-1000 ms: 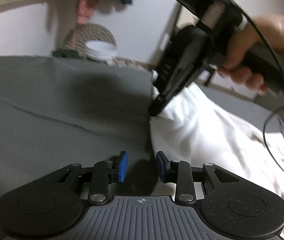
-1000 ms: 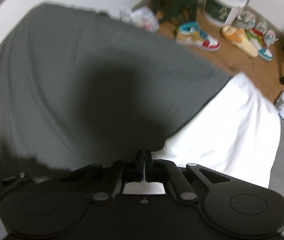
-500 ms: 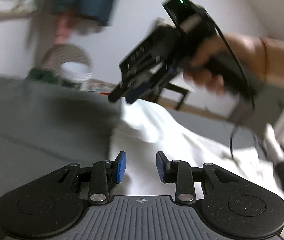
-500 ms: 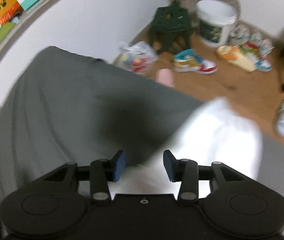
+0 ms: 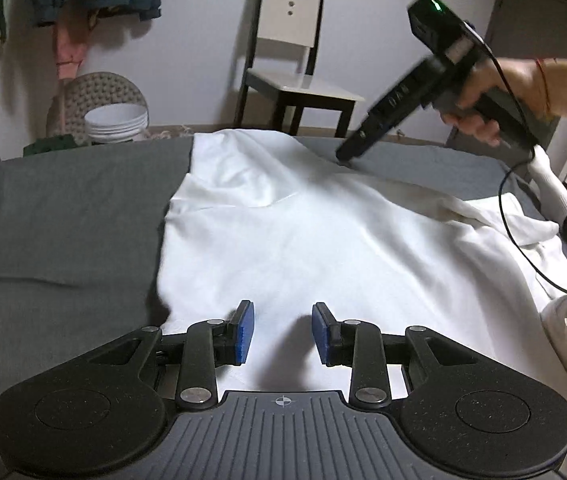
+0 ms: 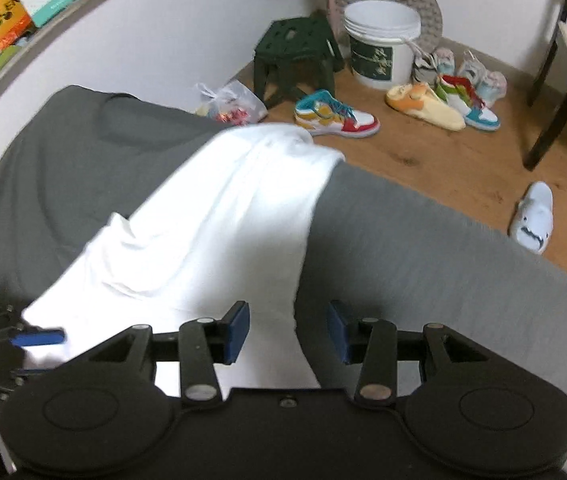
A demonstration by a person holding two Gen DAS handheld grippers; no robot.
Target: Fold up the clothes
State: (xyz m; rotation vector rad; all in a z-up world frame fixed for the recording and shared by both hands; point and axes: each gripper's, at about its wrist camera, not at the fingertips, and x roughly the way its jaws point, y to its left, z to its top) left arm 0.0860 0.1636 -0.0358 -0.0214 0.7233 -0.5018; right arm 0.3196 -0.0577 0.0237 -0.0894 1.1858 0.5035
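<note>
Between the blue pads [image 5: 242,332] of the left gripper [image 5: 281,334], jaws standing apart and gripping nothing, the white garment [image 5: 283,232] is lying spread on the grey bed cover [image 5: 63,208]. At 1 o'clock, the right gripper [image 6: 287,332], also open and empty, is pointing down at the garment's far edge, with the right hand [image 5: 495,100] wrapping its handle, forearm extending toward 3 o'clock.

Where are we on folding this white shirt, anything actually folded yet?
Early. The white shirt lies spread on the grey bed cover, mostly flat, with a bunched part at its far right side. No fold shows yet. The left gripper and right gripper are both open, holding nothing, the right one at the shirt's far edge. All the folds remain.
</note>
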